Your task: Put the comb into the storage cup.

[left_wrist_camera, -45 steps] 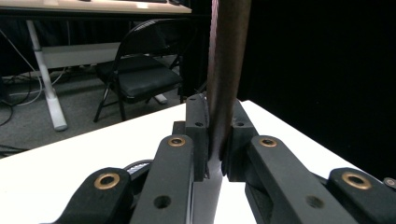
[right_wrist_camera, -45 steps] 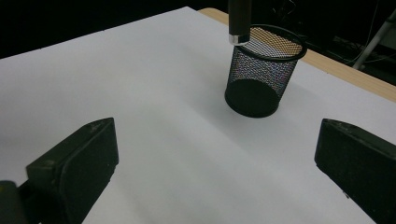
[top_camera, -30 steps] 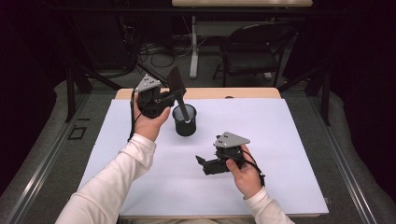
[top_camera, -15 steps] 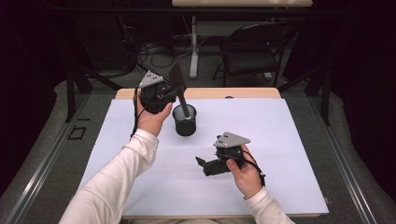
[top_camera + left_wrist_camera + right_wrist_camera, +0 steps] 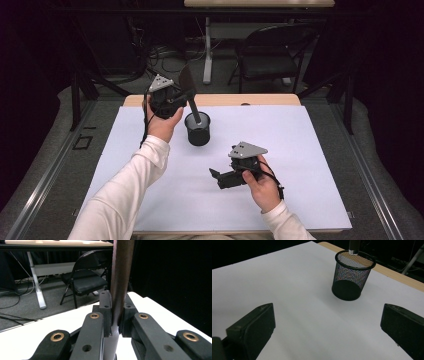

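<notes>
Left tongs (image 5: 184,95): clamped on dark spatula (image 5: 192,102), lifted slightly since a second ago, its end inside mesh cup (image 5: 197,129).
Right tongs (image 5: 216,175): open, resting at 5 o'clock of the cup.

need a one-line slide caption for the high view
Left gripper lowers a dark spatula into a mesh cup while the open right gripper rests on the white table.

Lab: black curtains (image 5: 45,60), floor cables (image 5: 160,57), folding chair (image 5: 270,55).
</notes>
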Motion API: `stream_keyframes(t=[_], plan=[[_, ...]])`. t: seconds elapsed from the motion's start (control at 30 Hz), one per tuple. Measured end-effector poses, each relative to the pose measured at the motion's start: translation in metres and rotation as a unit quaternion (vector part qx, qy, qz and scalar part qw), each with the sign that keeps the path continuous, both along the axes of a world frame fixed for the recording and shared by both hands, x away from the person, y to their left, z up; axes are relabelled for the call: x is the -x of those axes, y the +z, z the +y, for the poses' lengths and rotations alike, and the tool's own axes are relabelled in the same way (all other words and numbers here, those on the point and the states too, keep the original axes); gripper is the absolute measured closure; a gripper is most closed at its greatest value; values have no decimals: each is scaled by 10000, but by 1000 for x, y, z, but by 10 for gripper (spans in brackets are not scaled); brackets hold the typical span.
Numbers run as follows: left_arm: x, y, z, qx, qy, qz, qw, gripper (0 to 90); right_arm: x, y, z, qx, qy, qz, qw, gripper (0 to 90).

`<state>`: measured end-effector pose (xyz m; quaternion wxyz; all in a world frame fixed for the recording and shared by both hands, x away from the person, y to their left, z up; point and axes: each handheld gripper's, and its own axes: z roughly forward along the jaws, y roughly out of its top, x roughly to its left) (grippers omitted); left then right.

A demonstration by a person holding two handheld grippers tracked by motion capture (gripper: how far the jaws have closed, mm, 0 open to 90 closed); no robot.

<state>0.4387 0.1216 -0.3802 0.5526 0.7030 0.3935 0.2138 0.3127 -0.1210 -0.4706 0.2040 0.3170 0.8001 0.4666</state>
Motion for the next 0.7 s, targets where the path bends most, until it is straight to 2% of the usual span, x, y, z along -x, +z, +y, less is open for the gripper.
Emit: stream_keyframes(t=[0.5,0.7], plan=[[-15,-12,-3,14,273,118,9996,834,0,0,-1,22,-13,-7,10000,0],[-18,-17,-6,-5,297,171,9994,834,0,0,-1,3,-22,-23,10000,0]])
